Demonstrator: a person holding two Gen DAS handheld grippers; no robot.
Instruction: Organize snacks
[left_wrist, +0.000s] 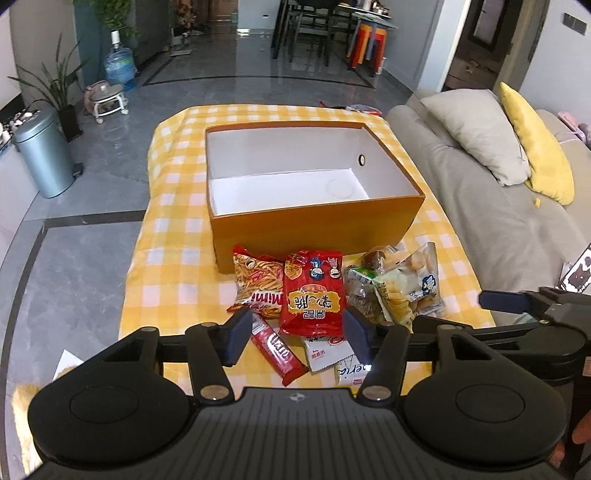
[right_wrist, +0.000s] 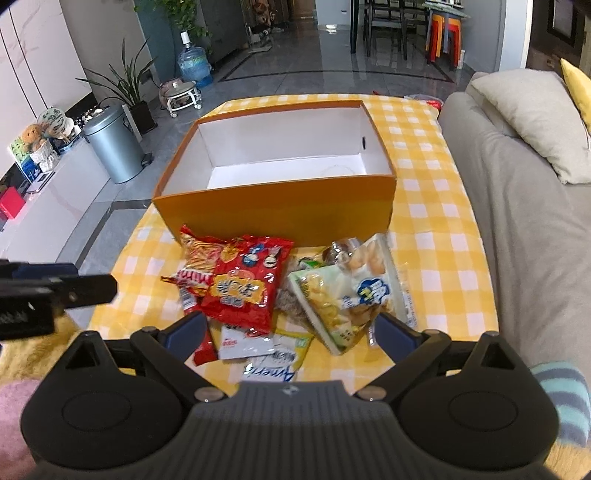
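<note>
An empty orange box (left_wrist: 314, 229) with a white inside stands on the yellow checked tablecloth (left_wrist: 173, 229); it also shows in the right wrist view (right_wrist: 280, 210). A heap of snack packets lies in front of it: a red bag (left_wrist: 314, 295) (right_wrist: 245, 286), a Mimi fries bag (left_wrist: 256, 284), a red bar (left_wrist: 277, 350), a pale biscuit bag (left_wrist: 410, 288) (right_wrist: 354, 295). My left gripper (left_wrist: 297, 338) is open above the red bag's near end. My right gripper (right_wrist: 290, 332) is open above the heap's near edge, empty.
A grey sofa (left_wrist: 480, 199) with cushions runs along the table's right side. A metal bin (left_wrist: 44, 155), plants and a water bottle stand on the floor to the left. The right gripper's finger (left_wrist: 506, 301) shows at the left view's right edge.
</note>
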